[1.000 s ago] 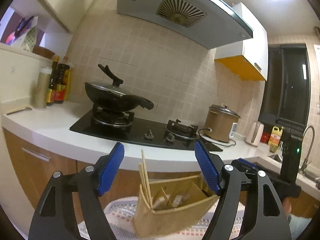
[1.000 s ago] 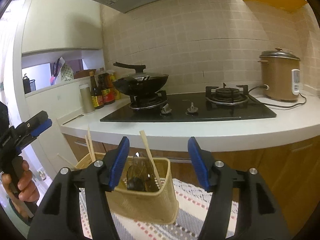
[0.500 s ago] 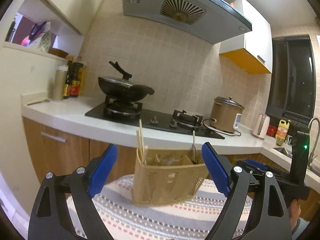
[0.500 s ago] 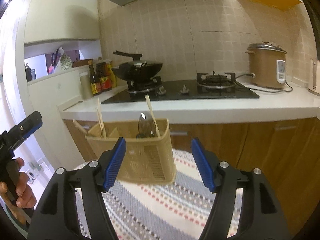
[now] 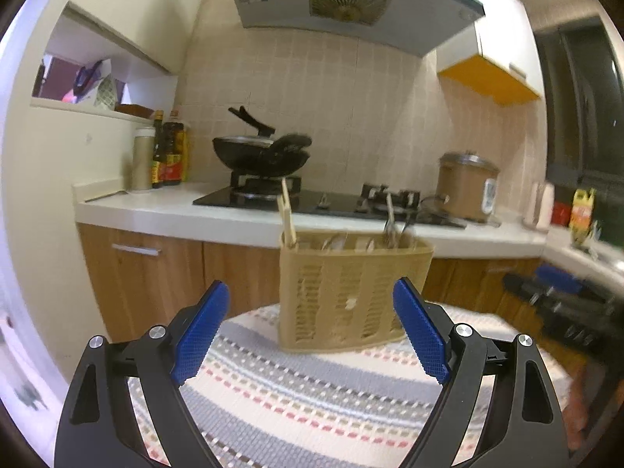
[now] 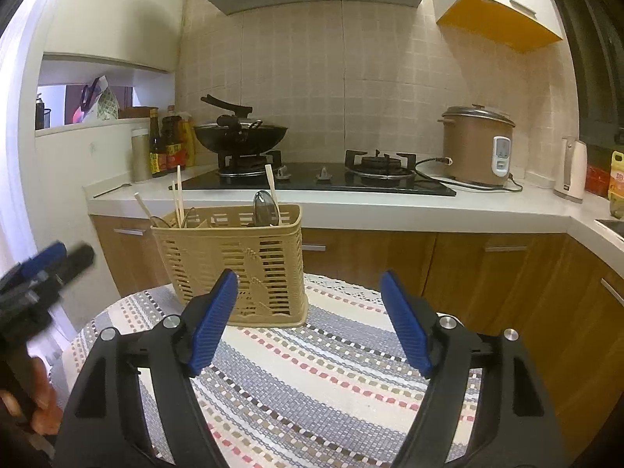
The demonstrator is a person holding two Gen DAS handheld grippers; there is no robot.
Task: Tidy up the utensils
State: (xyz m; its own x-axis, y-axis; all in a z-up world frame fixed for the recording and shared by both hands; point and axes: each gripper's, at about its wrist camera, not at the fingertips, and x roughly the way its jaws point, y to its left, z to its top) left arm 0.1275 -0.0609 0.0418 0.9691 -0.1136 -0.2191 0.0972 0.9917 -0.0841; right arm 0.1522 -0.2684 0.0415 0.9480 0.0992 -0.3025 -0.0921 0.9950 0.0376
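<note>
A tan slotted utensil basket [image 5: 351, 292] stands upright on a striped cloth-covered table [image 5: 312, 397]; it also shows in the right wrist view [image 6: 241, 265]. Chopsticks [image 6: 178, 199] and a spoon [image 6: 263, 208] stick up from it. My left gripper [image 5: 312, 335] is open and empty, a little short of the basket. My right gripper [image 6: 308, 319] is open and empty, just right of the basket's near corner. Each view shows the other gripper at its edge, blurred.
A white kitchen counter [image 6: 390, 206] runs behind the table with a black hob, a wok [image 6: 240, 136], sauce bottles [image 6: 167, 148] and a rice cooker [image 6: 477, 144]. Wooden cabinets [image 6: 429, 261] stand below. A sink corner lies at the far right.
Both grippers have drawn back and lowered from above the basket; it now stands farther off and more of the striped cloth shows. Both stay open.
</note>
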